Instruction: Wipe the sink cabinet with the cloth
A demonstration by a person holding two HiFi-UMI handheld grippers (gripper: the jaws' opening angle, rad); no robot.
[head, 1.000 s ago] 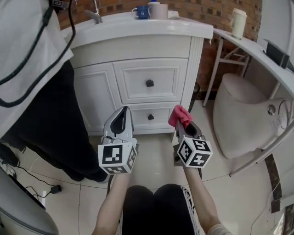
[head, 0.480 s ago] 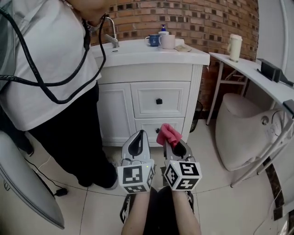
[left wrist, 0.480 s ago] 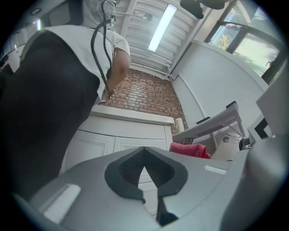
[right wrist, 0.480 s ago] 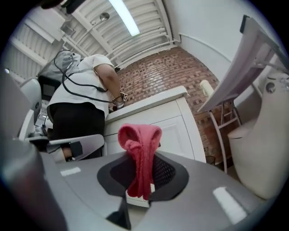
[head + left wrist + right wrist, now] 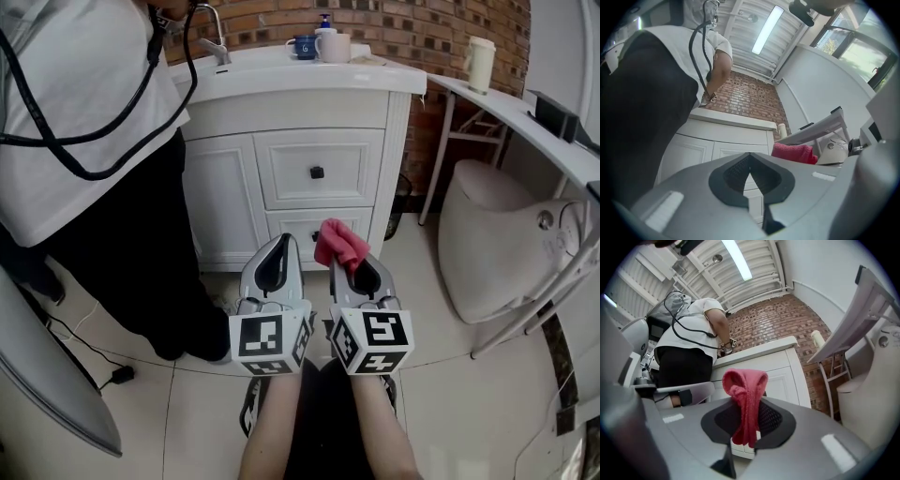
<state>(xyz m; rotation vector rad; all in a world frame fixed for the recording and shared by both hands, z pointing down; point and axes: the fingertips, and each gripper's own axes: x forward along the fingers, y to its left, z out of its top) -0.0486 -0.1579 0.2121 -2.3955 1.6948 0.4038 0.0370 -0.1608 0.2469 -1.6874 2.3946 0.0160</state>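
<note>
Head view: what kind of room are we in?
Most likely a bathroom or washroom: a white sink cabinet with a faucet over its basin, a soap pump and a blue mug on the counter, and a tiled floor.

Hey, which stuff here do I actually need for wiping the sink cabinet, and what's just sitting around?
For the job:
- pink cloth, pinched in the right tool
- sink cabinet
- left tool, shut and empty

Just lying about:
- blue mug
- white cup
- soap bottle
- tap
- cream tumbler on the side shelf
</note>
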